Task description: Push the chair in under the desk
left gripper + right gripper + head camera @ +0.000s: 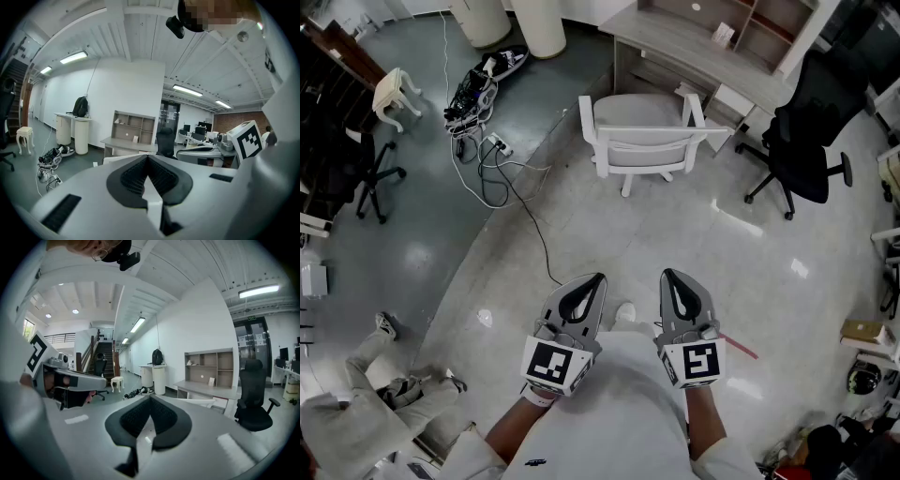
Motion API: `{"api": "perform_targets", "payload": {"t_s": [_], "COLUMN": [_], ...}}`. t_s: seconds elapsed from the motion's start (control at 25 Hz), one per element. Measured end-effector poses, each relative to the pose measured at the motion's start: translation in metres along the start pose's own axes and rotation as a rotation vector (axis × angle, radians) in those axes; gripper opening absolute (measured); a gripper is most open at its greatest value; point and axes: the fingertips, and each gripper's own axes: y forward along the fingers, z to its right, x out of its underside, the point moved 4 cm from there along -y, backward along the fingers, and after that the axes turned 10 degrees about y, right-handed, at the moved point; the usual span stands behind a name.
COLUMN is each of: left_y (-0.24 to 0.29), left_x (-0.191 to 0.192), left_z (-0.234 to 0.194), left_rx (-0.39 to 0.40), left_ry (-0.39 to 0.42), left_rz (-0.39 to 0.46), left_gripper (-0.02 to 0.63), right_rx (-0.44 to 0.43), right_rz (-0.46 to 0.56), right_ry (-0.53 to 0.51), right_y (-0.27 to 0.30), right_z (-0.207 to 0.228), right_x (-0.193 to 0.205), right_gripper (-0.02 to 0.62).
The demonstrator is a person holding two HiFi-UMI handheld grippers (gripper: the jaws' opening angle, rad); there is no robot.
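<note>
- the left gripper (pixel 592 284) is hovering low in the near middle of the scene, its jaws pressed together with nothing between them; the left gripper view (pixel 148 160) is showing the same.
- the right gripper (pixel 672 281) is hanging just to the right of it, level with it, jaws likewise closed and empty, as the right gripper view (pixel 150 400) is showing.
- both grippers are pointing far across the shiny floor (pixel 609 239) and are touching nothing.
- the white chair (pixel 642 141) is standing on the floor well apart from the grippers, on the far side, its backrest turned toward the near side and its seat facing the desk (pixel 703 66).
- the chair is sitting just in front of the desk's left end, out in the open and not tucked beneath the top.
- a shelf unit (pixel 759 23) is resting on the desk's far part.
- a black office chair (pixel 811 131) is standing to the right of the white chair, near the desk.
- a tangle of cables (pixel 492 155) is lying on the grey floor at the far left, with a small cream stool (pixel 397 92) further left.
</note>
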Motion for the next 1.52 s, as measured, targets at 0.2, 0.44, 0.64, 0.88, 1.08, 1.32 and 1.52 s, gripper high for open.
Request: {"api": "perform_targets", "payload": {"t_s": [0.2,0.44,0.64,0.88,1.08,1.32,1.52], "left_y": [-0.002,-0.002,0.006,0.018,0.029,0.051,0.082], "left_x": [0.0,0.003,0.002,0.003,0.008,-0.001,-0.009], "left_z": [-0.005,-0.014,-0.016,-0.01,-0.001,-0.003,-0.025], "left_rx": [-0.007,-0.007,-0.01,-0.023,-0.052,-0.062,-0.044], "left_ry": [-0.002,-0.003,0.001,0.007,0.004,0.005,0.005], "left_rz": [0.0,-0.012,-0.029,-0.041,-0.054,-0.061,-0.049], "left_gripper": [0.006,0.006,0.006,0.006,0.006,0.006,0.006], "right_rx": [0.005,0.004,0.015,0.007,-0.02,-0.024,0.004], "right_rz": [0.003,0.039,0.045,0.047,0.041,0.031,0.008], "right_ry": [0.01,0.093,0.097,0.084,0.059,0.059,0.073], "right_y": [0.003,0.007,0.007,0.007,0.006,0.013,0.041], "right_z": [-0.003,0.0,0.012,0.03,0.046,0.064,0.081], "right_x": [0.001,-0.002,-0.002,-0.002,-0.007,-0.012,-0.008], "right_gripper": [0.012,0.011,0.011,0.011,0.011,0.011,0.011]}}
